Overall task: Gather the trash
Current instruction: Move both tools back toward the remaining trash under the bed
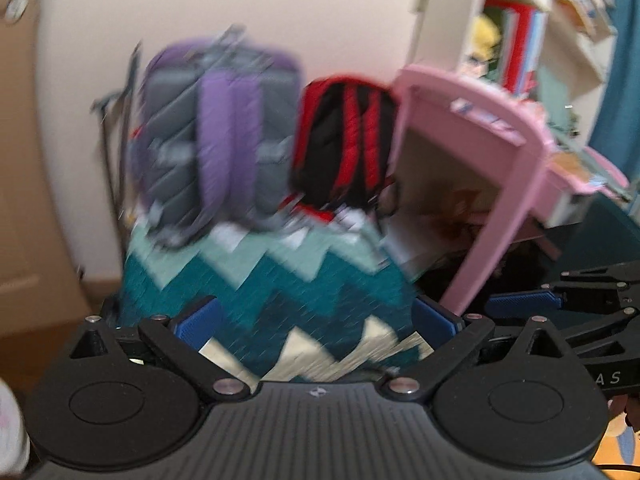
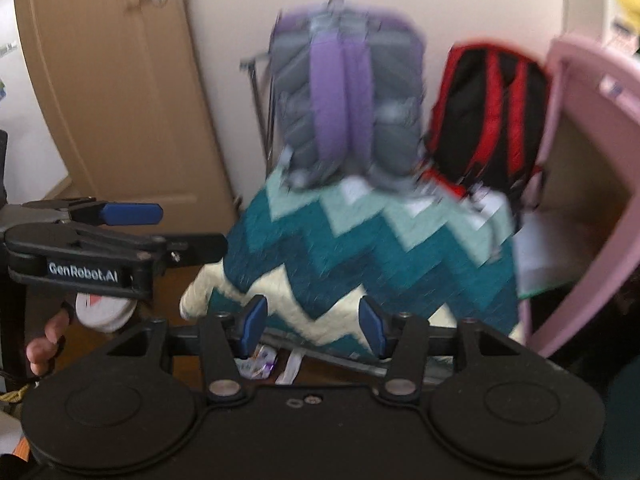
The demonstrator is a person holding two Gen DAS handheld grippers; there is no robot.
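Both views are motion-blurred. My left gripper (image 1: 316,322) is open wide and empty, its blue pads over a teal, white and mint zigzag blanket (image 1: 256,280). My right gripper (image 2: 314,326) is open and empty above the same blanket (image 2: 360,248). Small crumpled wrappers (image 2: 260,364), purple and white, lie on the floor just below my right gripper's left pad. The left gripper also shows at the left of the right wrist view (image 2: 132,224), seen side-on. The right gripper shows at the right edge of the left wrist view (image 1: 528,302).
A purple and grey backpack (image 2: 344,96) and a red and black backpack (image 2: 488,116) lean on the wall behind the blanket. A pink chair (image 1: 512,168) stands at the right, a bookshelf (image 1: 532,20) behind it. A brown door (image 2: 108,92) is at the left.
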